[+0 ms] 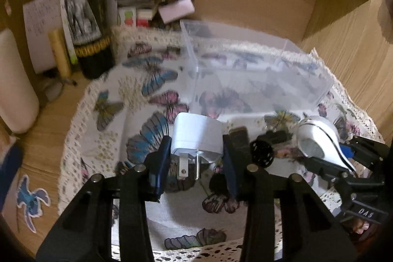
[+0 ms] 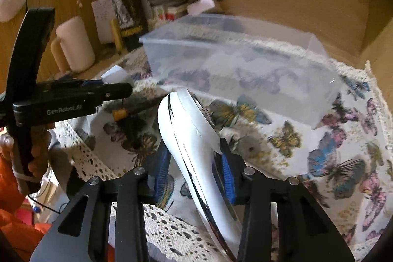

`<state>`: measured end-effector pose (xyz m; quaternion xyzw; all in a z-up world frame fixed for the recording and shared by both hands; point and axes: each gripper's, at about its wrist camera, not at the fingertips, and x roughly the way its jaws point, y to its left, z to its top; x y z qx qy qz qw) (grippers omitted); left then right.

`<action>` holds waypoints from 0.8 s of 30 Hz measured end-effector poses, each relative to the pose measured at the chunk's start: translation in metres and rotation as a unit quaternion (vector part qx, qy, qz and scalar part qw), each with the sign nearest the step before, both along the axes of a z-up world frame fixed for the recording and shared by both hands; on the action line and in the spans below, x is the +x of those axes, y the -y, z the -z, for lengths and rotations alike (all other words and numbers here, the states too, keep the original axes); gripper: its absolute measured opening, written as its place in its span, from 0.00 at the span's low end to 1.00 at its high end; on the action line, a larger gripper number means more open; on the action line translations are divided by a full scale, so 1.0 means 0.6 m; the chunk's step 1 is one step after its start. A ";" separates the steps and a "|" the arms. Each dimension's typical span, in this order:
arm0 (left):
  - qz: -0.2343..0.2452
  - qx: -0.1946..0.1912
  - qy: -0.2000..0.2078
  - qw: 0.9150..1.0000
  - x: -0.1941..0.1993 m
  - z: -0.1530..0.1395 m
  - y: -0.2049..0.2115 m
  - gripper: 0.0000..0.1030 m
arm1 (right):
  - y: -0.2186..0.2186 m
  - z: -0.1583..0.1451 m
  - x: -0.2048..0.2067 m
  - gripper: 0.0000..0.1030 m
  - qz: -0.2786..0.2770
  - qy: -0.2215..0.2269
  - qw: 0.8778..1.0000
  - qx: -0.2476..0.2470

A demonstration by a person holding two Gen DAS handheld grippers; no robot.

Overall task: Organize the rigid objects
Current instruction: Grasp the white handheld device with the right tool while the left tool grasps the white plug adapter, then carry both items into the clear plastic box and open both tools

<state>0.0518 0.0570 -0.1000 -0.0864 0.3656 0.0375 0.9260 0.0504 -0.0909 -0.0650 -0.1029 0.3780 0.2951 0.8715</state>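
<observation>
The plug adapter point(image 1: 196, 136) sits clamped in the left tool point(image 1: 196, 158), prongs facing the camera, held above the butterfly cloth point(image 1: 110, 119) just short of the clear bin point(image 1: 258, 80); the right tool point(image 2: 194, 163) grips a white handheld device point(image 2: 186, 129) beside it. Carry each item over the bin rim before letting go, one tool at a time, so the two do not collide. Motion blur obscures the bin's contents, and the dark objects point(image 1: 262, 149) between the tools cannot be identified.
</observation>
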 end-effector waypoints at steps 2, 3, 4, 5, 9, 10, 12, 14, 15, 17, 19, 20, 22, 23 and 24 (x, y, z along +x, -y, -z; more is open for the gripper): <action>0.001 0.006 0.014 1.000 -0.004 -0.015 0.001 0.39 | 0.007 -0.015 -0.002 0.34 0.007 0.015 1.000 0.006; 0.002 0.009 0.021 1.000 -0.006 -0.023 0.003 0.39 | 0.012 -0.023 -0.003 0.34 0.012 0.024 1.000 0.009; 0.003 0.010 0.028 1.000 -0.007 -0.030 0.005 0.39 | 0.016 -0.029 -0.002 0.34 0.015 0.029 0.999 0.012; 0.004 0.012 0.036 0.999 -0.010 -0.039 0.007 0.39 | 0.021 -0.038 -0.001 0.34 0.021 0.036 0.999 0.016; 0.012 0.013 0.060 0.998 -0.010 -0.068 0.012 0.39 | 0.042 -0.067 0.003 0.34 0.040 0.065 0.997 0.027; 0.014 0.013 0.066 0.998 -0.009 -0.073 0.014 0.39 | 0.046 -0.076 0.005 0.34 0.045 0.071 0.996 0.031; 0.020 0.014 0.076 0.997 -0.006 -0.085 0.019 0.39 | 0.056 -0.095 0.010 0.34 0.053 0.086 0.994 0.039; 0.026 0.016 0.084 0.996 -0.001 -0.097 0.025 0.39 | 0.061 -0.112 0.015 0.34 0.061 0.101 0.992 0.042; 0.028 0.016 0.087 0.996 0.002 -0.101 0.027 0.39 | 0.063 -0.121 0.019 0.34 0.064 0.108 0.991 0.043; 0.033 0.017 0.092 0.995 0.010 -0.110 0.031 0.39 | 0.066 -0.137 0.028 0.34 0.070 0.121 0.989 0.043; 0.038 0.019 0.095 0.995 0.019 -0.118 0.034 0.39 | 0.066 -0.149 0.039 0.34 0.074 0.128 0.988 0.042; 0.040 0.020 0.096 0.994 0.025 -0.122 0.036 0.39 | 0.065 -0.155 0.046 0.34 0.076 0.133 0.987 0.041; 0.042 0.023 0.098 0.994 0.037 -0.127 0.038 0.39 | 0.066 -0.164 0.058 0.34 0.080 0.141 0.986 0.037; 0.043 0.024 0.097 0.994 0.044 -0.130 0.039 0.39 | 0.065 -0.167 0.065 0.34 0.080 0.143 0.986 0.036; 0.044 0.024 0.097 0.994 0.052 -0.132 0.039 0.39 | 0.063 -0.170 0.074 0.34 0.081 0.144 0.986 0.035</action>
